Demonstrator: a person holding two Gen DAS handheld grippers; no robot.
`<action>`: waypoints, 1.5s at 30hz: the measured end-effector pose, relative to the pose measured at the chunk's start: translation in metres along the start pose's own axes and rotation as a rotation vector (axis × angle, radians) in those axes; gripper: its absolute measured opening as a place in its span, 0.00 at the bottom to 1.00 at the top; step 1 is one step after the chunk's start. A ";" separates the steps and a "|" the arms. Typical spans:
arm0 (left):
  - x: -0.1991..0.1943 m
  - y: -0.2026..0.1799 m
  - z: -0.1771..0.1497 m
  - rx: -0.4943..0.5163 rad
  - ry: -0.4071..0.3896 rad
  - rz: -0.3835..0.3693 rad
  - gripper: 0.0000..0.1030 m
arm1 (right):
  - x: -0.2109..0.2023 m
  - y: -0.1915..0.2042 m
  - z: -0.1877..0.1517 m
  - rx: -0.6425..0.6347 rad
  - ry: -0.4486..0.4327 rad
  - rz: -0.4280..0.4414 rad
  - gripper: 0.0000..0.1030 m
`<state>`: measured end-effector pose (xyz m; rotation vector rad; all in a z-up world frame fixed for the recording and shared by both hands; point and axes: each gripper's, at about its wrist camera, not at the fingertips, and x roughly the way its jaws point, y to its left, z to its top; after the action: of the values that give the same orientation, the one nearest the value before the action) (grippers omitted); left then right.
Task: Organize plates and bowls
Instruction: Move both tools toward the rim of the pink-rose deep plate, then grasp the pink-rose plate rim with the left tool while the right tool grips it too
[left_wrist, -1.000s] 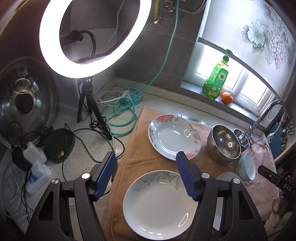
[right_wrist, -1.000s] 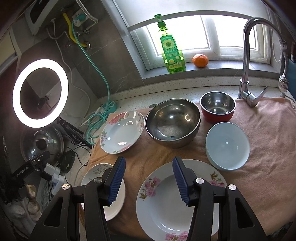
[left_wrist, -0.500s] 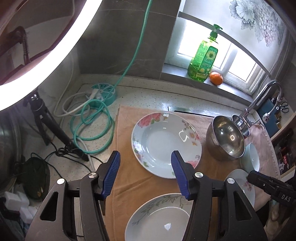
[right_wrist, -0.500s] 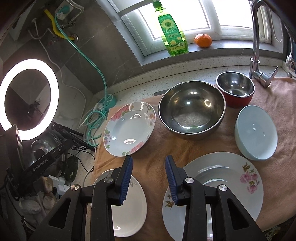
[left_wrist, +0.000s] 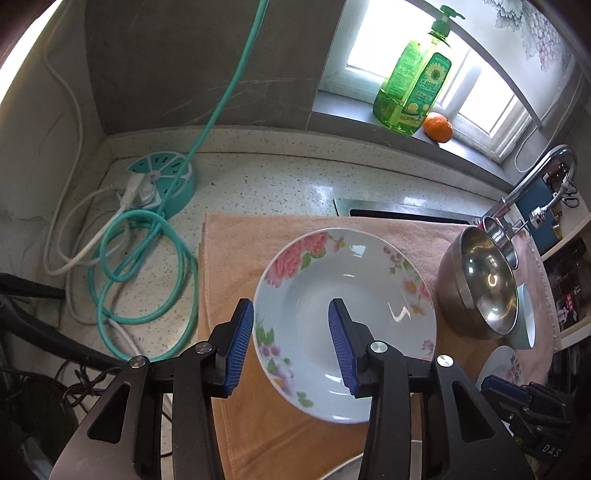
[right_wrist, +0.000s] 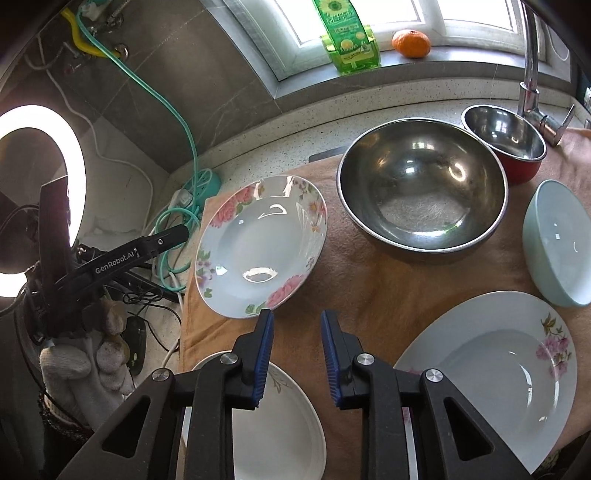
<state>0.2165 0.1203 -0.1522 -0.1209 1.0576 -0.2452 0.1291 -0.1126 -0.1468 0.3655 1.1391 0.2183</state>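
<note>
While your left gripper (left_wrist: 291, 343) hangs open over the near-left rim of the rose plate (left_wrist: 345, 291), your right gripper (right_wrist: 295, 354) is open too, above bare towel (right_wrist: 373, 291) between the white plate (right_wrist: 273, 435) and the large plate (right_wrist: 491, 369). The steel bowl (right_wrist: 421, 192) sits just right of the rose plate.

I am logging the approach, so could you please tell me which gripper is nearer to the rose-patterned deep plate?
Left. The left gripper has its open jaws straddling the rose-patterned deep plate rim; the right gripper sits just short of its near edge.
</note>
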 end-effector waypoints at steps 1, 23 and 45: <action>0.004 0.003 0.003 -0.004 0.008 -0.010 0.35 | 0.003 0.000 0.002 0.007 0.003 -0.001 0.23; 0.054 0.022 0.035 0.012 0.085 -0.088 0.31 | 0.052 -0.006 0.018 0.147 0.030 -0.025 0.23; 0.067 0.029 0.032 -0.017 0.126 -0.103 0.14 | 0.071 -0.004 0.030 0.169 0.053 -0.028 0.10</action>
<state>0.2796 0.1302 -0.1994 -0.1771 1.1804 -0.3400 0.1850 -0.0963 -0.1968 0.4951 1.2174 0.1074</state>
